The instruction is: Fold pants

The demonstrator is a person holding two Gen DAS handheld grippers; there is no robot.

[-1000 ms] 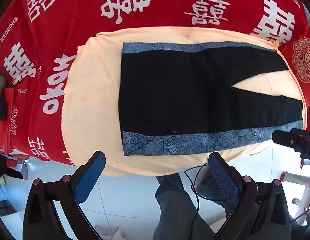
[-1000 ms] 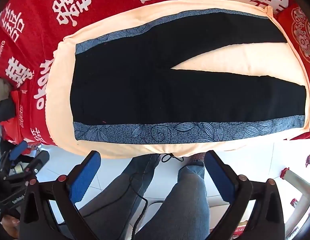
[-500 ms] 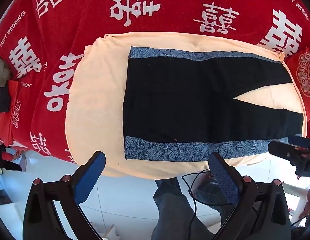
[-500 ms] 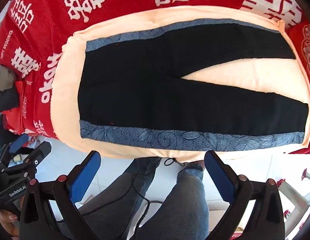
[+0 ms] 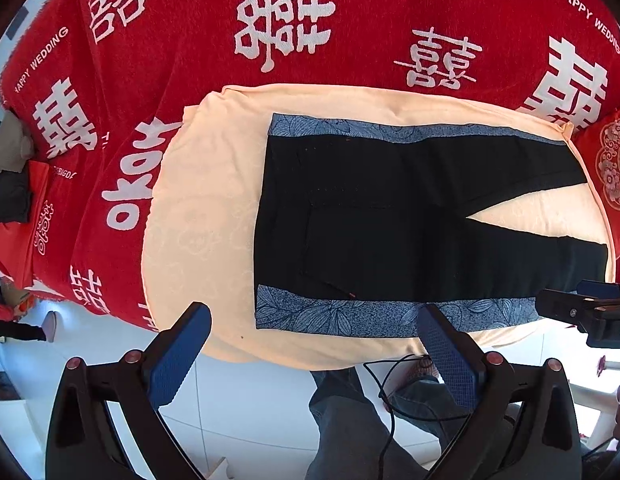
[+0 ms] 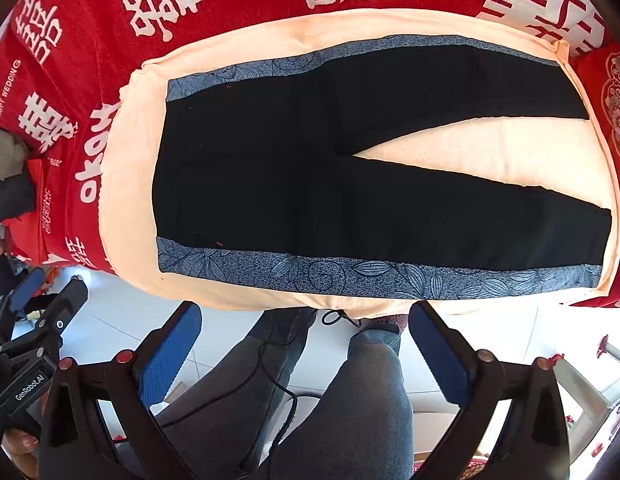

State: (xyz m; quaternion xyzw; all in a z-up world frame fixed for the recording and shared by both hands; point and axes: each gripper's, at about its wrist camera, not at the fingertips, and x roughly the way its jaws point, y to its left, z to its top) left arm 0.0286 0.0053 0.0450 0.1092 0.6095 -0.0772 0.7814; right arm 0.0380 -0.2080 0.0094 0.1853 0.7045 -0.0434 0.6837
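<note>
Pants (image 5: 390, 220) flat on cream pad (image 5: 205, 200), ahead of both tools, now farther off than before. Left tool (image 5: 314, 354) wide, empty. Right tool (image 6: 305, 350) wide, empty. Fold not started.

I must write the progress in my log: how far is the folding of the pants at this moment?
Done: the pants lie flat and spread on the cream cloth, both legs apart in a V, no fold made. In hand: nothing; the left gripper and right gripper are both open and empty, at the near edge, not touching the fabric. Left: every fold, probably bringing one leg over the other first.
</note>
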